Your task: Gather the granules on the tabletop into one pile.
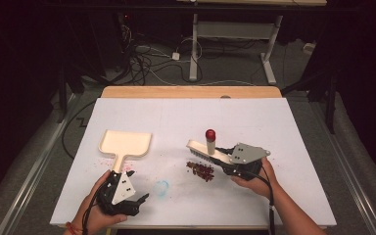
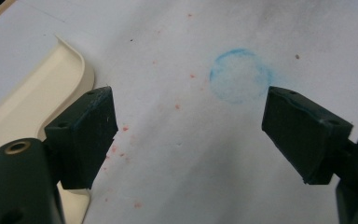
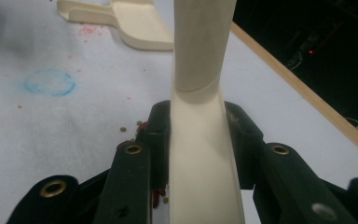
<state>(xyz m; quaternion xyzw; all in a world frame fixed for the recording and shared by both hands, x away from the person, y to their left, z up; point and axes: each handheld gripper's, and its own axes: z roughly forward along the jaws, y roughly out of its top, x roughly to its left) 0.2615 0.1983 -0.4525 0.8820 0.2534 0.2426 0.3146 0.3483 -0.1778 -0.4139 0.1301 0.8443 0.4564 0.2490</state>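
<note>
Your right gripper (image 3: 193, 154) clamps the brush (image 1: 206, 152) handle; your left gripper (image 2: 191, 135) gapes wide, empty, dustpan (image 2: 32, 102) just outside its jaws. Grip the dustpan handle squarely before sweeping the red bits (image 1: 200, 170).

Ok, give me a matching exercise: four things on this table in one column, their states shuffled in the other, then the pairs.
1. dustpan
2. brush
3. red crumbs
4. left gripper

a. piled beside the brush head
b. open above the table
c. lying free on the table
d. clamped by the right gripper

Pairs: 1-c, 2-d, 3-a, 4-b
</note>
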